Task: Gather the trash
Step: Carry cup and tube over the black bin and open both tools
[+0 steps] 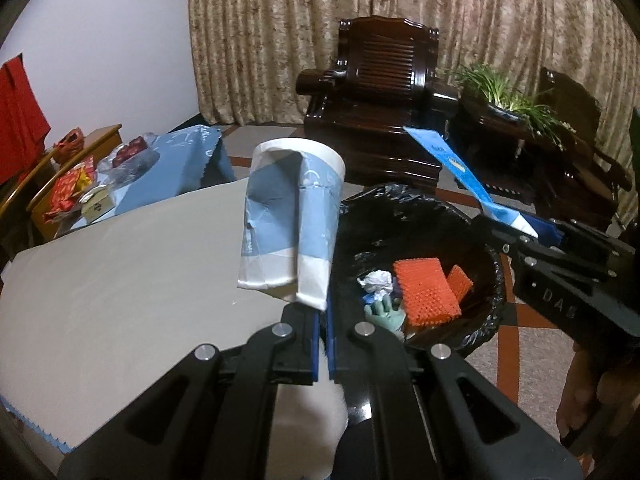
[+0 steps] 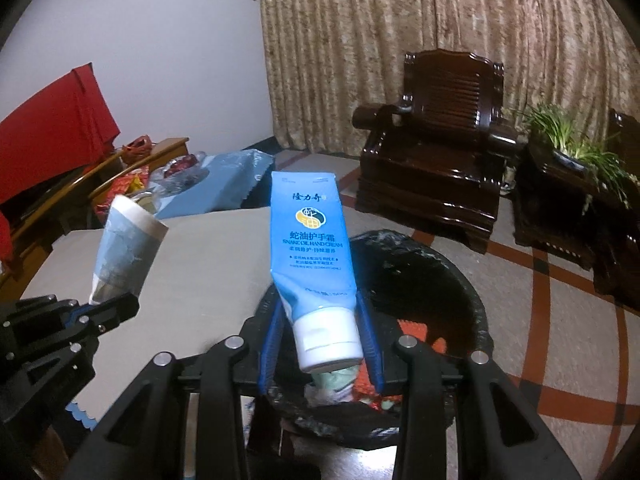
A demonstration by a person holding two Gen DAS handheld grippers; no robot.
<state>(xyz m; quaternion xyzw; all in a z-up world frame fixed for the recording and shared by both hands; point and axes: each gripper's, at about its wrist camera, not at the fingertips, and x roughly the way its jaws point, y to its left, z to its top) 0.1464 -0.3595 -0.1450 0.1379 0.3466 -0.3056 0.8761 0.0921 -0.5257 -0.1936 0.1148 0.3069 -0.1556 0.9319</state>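
My left gripper is shut on the rim of a crushed blue-and-white paper cup and holds it up at the table's right edge, beside the bin. The cup also shows in the right wrist view. My right gripper is shut on a blue hand cream tube, gripped near its white cap, right above the black-lined trash bin. The tube shows in the left wrist view too. The bin holds orange mesh pieces, crumpled paper and a green glove.
A table with a grey cloth lies to the left of the bin. Behind it stands a side table with a blue cloth and snack packets. Dark wooden armchairs and a potted plant stand at the back, before a curtain.
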